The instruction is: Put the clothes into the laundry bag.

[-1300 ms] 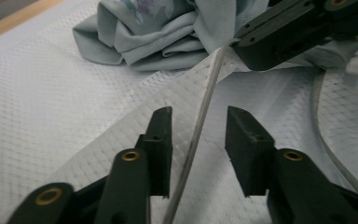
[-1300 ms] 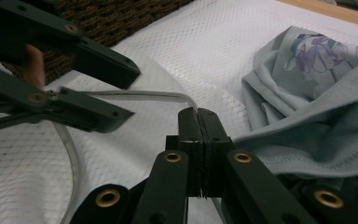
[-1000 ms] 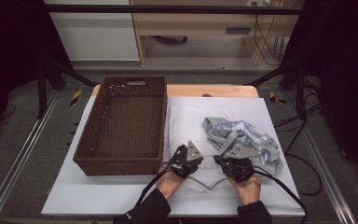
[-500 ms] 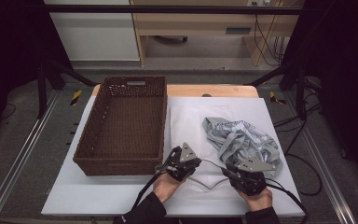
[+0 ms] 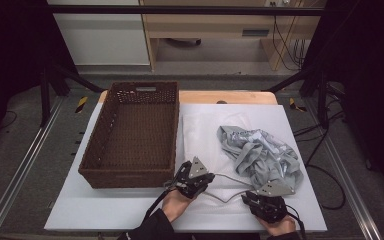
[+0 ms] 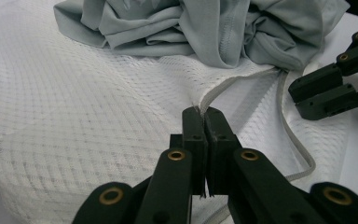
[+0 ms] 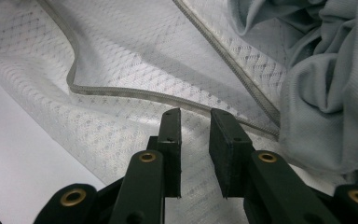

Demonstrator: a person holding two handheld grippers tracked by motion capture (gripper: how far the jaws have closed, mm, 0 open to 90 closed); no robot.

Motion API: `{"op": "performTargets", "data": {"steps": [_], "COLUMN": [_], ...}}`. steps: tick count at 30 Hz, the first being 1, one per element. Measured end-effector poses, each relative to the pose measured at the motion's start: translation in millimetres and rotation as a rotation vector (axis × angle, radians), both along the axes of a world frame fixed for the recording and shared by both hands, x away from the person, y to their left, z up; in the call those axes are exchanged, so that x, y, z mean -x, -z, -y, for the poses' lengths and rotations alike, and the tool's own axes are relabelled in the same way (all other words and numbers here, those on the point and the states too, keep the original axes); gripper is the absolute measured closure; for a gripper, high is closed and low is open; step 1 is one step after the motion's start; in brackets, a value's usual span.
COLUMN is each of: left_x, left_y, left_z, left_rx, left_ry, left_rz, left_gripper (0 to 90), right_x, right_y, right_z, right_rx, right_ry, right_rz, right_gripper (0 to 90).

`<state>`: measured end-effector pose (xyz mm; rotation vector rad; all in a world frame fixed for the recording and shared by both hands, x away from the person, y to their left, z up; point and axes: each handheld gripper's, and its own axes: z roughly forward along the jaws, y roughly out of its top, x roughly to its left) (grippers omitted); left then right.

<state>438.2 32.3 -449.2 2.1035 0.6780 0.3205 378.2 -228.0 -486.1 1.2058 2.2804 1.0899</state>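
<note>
- Right tool sat nearest, at the desk's front edge, right of centre; jaws had just been opening and stood slightly apart, nothing between them, hanging just above the mesh.
- In the right gripper view the right tool pointed at the mesh laundry bag, with the grey zipper edge curving just ahead of the tips.
- Left tool was a bit farther in, near the basket's front right corner; jaws pressed together, pinching the zipper edge of the bag.
- In the left gripper view the left tool held the edge at its tips; the right tool showed off at the right side, apart from it.
- Mesh laundry bag lay flat on the white desk, between basket and shirt, its zipper edge strung loosely from the left tool toward the right.
- Grey shirt lay crumpled on the right part of the bag, overlapping the mesh and hiding that side; it sat just beyond the right tool.
- Brown wicker basket stood on the left of the desk, just beside the bag.
- Behind the desk: floor, a wooden cabinet, cables.
</note>
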Motion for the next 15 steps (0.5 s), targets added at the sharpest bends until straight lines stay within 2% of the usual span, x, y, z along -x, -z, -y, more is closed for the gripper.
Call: {"op": "performTargets", "data": {"steps": [4, 6, 7, 10, 12, 13, 15], "left_x": [-0.4, -1.1, -1.2, -1.7, -2.0, -2.0, -1.9], "left_y": [0.8, 2.1, 2.5, 1.9, 1.2, 1.3, 1.9], "left_z": [-0.4, -0.6, -0.8, -1.5, -1.6, -1.6, -1.3], "left_rx": [-0.001, -0.005, -0.008, -0.002, 0.000, 0.000, -0.004], "left_ry": [0.003, 0.003, 0.003, 0.003, 0.004, 0.004, 0.003], "left_rz": [0.008, 0.006, 0.008, 0.007, 0.009, 0.008, 0.009], "left_gripper": [87.6, 87.6, 87.6, 87.6, 87.6, 87.6, 87.6], "right_x": [0.3, -0.6, -2.1, -10.7, -23.7, -31.0, -46.6], "right_y": [-6.5, -16.8, -25.7, -47.4, -60.1, -63.5, -66.1], "right_z": [-0.9, -2.1, -2.7, -2.0, -0.2, 0.5, 0.9], "right_rx": [-0.012, -0.023, -0.008, -0.011, -0.027, -0.037, -0.058], "right_ry": [-0.011, -0.014, -0.010, 0.044, 0.118, 0.157, 0.214], "right_rz": [0.015, 0.066, 0.110, 0.196, 0.245, 0.251, 0.232], "right_gripper": [72.5, 69.1, 64.1, 48.0, 33.4, 29.3, 24.0]}}
